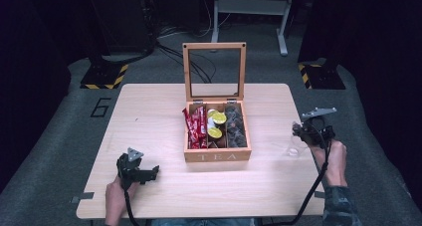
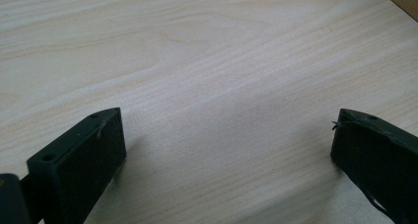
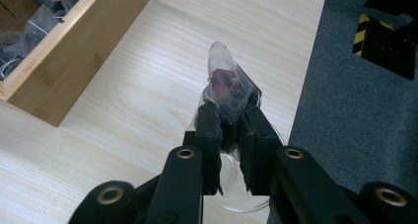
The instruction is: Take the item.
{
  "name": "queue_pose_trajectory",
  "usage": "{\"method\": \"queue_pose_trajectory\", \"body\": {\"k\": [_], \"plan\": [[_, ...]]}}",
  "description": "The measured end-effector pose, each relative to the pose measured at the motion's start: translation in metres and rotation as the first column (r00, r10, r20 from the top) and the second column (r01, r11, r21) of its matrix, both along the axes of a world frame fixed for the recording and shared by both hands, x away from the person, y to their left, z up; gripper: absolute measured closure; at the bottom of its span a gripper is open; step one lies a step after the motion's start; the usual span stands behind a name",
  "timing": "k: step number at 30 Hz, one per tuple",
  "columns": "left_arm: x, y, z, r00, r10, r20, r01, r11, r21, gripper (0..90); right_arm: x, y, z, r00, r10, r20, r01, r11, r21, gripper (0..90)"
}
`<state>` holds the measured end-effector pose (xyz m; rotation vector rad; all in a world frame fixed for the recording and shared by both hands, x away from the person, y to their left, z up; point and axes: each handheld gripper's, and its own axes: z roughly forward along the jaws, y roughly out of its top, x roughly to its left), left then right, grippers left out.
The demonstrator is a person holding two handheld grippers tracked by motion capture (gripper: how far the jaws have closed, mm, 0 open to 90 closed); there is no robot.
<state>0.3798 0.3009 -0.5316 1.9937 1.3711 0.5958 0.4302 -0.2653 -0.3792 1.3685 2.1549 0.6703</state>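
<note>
A wooden tea box (image 1: 217, 155) stands mid-table, its glass-paned lid (image 1: 214, 71) upright. Inside are red packets (image 1: 195, 128) on the left, yellow-green capsules (image 1: 217, 124) in the middle and dark sachets (image 1: 236, 126) on the right. My right gripper (image 3: 227, 110) is shut on a clear sachet (image 3: 224, 81) with dark purple contents, held above a clear glass dish (image 3: 246, 197) near the table's right edge. In the high view that right gripper (image 1: 301, 131) is right of the box. My left gripper (image 2: 226, 145) is open, low over bare wood; the high view puts the left gripper (image 1: 144, 173) front left of the box.
The light wooden table (image 1: 149, 111) ends just right of the glass dish (image 1: 293, 149), with grey carpet (image 3: 355, 110) beyond. The box's corner (image 3: 74, 56) lies to the upper left in the right gripper view. Stand feet with yellow-black tape (image 1: 104, 76) sit on the floor behind.
</note>
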Motion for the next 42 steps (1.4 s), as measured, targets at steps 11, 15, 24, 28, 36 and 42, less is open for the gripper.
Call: {"method": "queue_pose_trajectory", "body": {"k": [11,15,24,28,36,42], "plan": [[0.0,0.0,0.0,1.0,0.0,0.0,0.0,1.0,0.0,0.1,0.001,-0.009,-0.013,0.998,-0.034,-0.053,0.032,0.999,-0.033,79.8],[0.0,0.0,0.0,1.0,0.0,0.0,0.0,1.0,0.0,0.1,0.002,-0.012,-0.017,0.9965,-0.037,-0.075,0.034,0.999,-0.04,79.8],[0.0,0.0,0.0,1.0,0.001,0.0,-0.001,1.0,0.0,0.1,0.006,-0.014,-0.027,0.9917,-0.058,-0.115,0.055,0.998,-0.03,79.7],[0.0,0.0,0.0,1.0,0.0,0.0,0.0,1.0,0.0,0.1,0.007,-0.016,-0.03,0.9905,-0.057,-0.125,0.054,0.998,-0.03,79.7],[0.0,0.0,0.0,1.0,-0.001,0.0,0.001,1.0,0.001,0.1,0.01,-0.016,-0.034,0.9871,-0.06,-0.149,0.057,0.998,-0.021,79.5],[0.0,0.0,0.0,1.0,0.0,0.0,0.0,1.0,0.0,0.1,0.011,-0.016,-0.035,0.9861,-0.056,-0.156,0.054,0.998,-0.02,79.1]]}}
